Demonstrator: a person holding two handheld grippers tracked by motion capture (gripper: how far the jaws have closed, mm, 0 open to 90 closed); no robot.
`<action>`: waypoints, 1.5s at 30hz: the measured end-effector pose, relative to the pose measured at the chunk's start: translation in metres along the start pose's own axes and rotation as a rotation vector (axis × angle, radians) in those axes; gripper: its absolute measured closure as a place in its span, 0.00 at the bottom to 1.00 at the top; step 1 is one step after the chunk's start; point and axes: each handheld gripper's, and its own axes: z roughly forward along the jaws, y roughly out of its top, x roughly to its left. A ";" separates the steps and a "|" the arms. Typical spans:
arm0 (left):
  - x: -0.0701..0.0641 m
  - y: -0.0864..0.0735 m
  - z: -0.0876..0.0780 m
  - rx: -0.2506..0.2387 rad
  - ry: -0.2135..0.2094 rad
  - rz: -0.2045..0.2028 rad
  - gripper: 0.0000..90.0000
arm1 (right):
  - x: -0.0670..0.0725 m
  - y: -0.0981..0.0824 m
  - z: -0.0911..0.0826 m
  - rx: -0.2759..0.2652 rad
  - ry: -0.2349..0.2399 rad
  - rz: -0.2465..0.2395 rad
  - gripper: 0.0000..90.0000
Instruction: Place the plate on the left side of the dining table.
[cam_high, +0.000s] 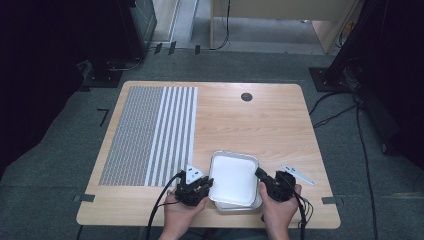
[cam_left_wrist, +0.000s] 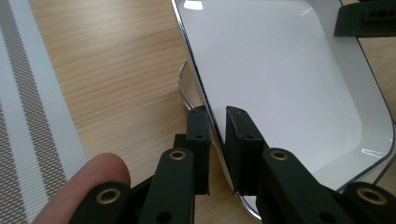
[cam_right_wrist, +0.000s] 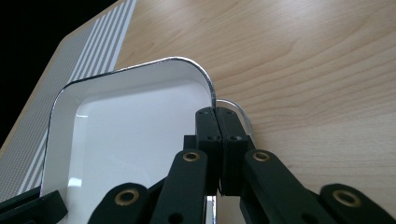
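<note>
Left gripper (cam_left_wrist: 215, 140): jaws straddle the left rim of the white tray (cam_left_wrist: 280, 84), narrow gap visible, looks pinched but not fully seated. Right gripper (cam_right_wrist: 218, 140): jaws pressed together on the tray's right rim. Tray sits at the near edge of the wooden table (cam_high: 260, 120), right of the striped mat (cam_high: 150, 135); a second rim shows under it. Risk: thin rim slips if 1 side lifts first, tray tilts or the nested one drops.
</note>
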 end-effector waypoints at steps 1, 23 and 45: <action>0.004 0.001 -0.002 -0.003 0.003 -0.005 0.90 | 0.002 0.000 0.001 0.000 0.000 -0.001 1.00; 0.050 0.016 -0.031 -0.056 0.047 -0.071 0.91 | 0.058 0.018 0.028 0.003 0.037 -0.055 1.00; 0.120 0.023 -0.062 -0.091 0.112 -0.163 0.93 | 0.128 0.025 0.079 0.031 0.080 -0.099 1.00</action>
